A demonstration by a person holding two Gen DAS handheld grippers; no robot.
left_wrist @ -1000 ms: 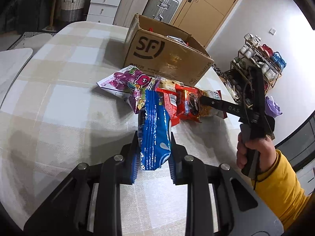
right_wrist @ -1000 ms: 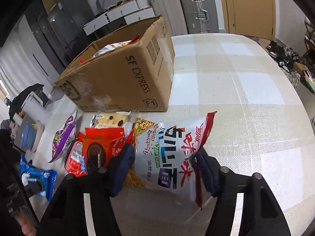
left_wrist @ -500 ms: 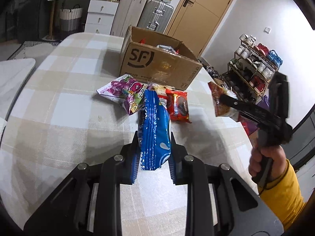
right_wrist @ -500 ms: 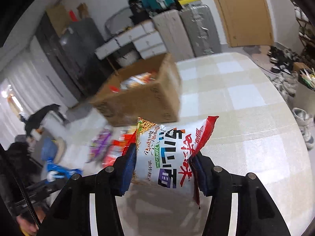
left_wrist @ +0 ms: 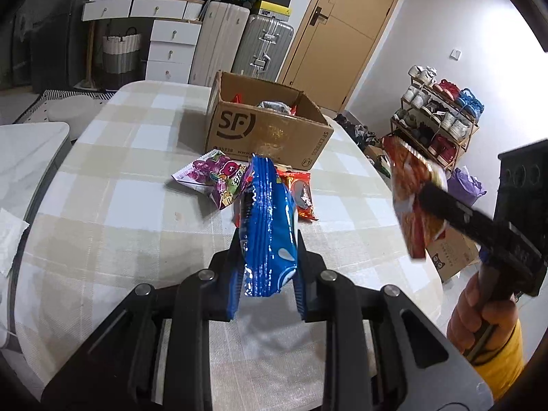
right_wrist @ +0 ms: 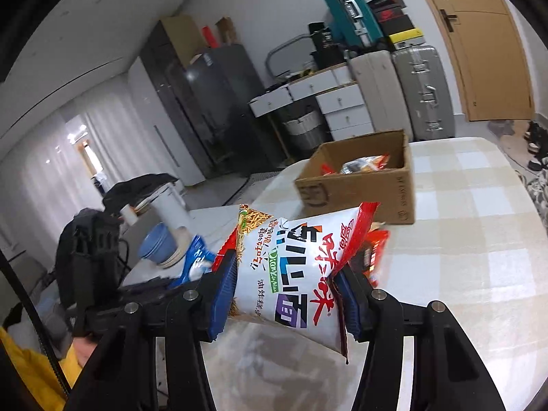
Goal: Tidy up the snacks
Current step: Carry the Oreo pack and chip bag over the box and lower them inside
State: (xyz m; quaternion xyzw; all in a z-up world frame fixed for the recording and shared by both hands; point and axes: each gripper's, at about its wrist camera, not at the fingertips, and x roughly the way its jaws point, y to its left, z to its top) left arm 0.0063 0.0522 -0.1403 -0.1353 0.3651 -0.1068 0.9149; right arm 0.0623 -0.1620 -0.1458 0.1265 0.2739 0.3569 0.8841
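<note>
Only from right wrist, noodle bag's (right_wrist: 291, 274) white front shows

Both grippers are black with blue pads (left_wrist: 233, 294) and 4 silver screws; the sleeve (left_wrist: 501, 366) is yellow.

Silver suitcase (left_wrist: 263, 46) by wooden door (left_wrist: 346, 30); shoe rack (left_wrist: 436, 120) at wall; white drawers (left_wrist: 171, 46)

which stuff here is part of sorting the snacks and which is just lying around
Job:
blue cookie packet
white noodle snack bag
purple candy bag
red snack packet
brown cardboard box

Lying about:
silver suitcase
wooden shoe rack
blue bowl
</note>
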